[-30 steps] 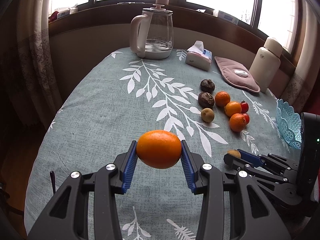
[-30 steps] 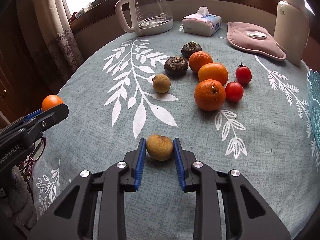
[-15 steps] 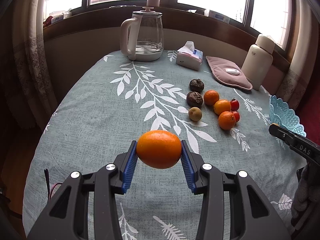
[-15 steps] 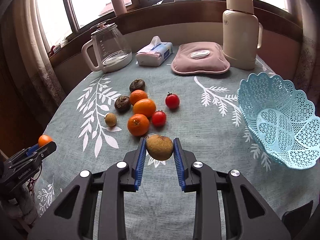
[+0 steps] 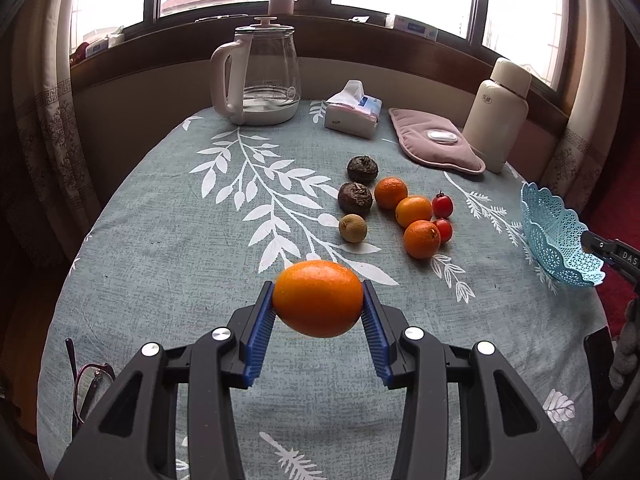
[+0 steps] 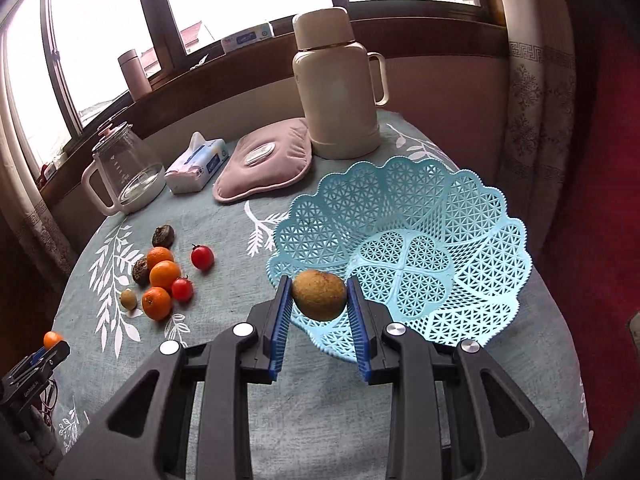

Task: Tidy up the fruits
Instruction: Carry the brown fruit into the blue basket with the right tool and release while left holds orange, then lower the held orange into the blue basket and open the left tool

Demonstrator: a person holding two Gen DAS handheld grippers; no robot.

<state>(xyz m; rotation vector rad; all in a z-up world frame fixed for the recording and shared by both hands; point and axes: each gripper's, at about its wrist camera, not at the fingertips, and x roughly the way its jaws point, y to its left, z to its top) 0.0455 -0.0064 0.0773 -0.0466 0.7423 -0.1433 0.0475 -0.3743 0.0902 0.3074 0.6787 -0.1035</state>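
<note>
My left gripper (image 5: 318, 312) is shut on an orange (image 5: 318, 298) and holds it above the near side of the table. My right gripper (image 6: 319, 308) is shut on a brown round fruit (image 6: 319, 295) and holds it just above the near left rim of the light blue lattice basket (image 6: 460, 280), which also shows at the right edge of the left wrist view (image 5: 556, 240). On the cloth lie three oranges (image 5: 414, 211), two small tomatoes (image 5: 442, 205), two dark fruits (image 5: 355, 197) and a small brown fruit (image 5: 352, 228).
A glass kettle (image 5: 264, 76), a tissue pack (image 5: 352, 110), a pink pad (image 5: 434, 146) and a cream thermos (image 5: 498, 114) stand along the table's far side. Glasses (image 5: 90, 384) lie at the near left edge. Curtains hang on both sides.
My right gripper has lifted the brown fruit off the cloth and carried it right, to the basket's near rim. My left gripper has risen slightly with the orange still in it.
</note>
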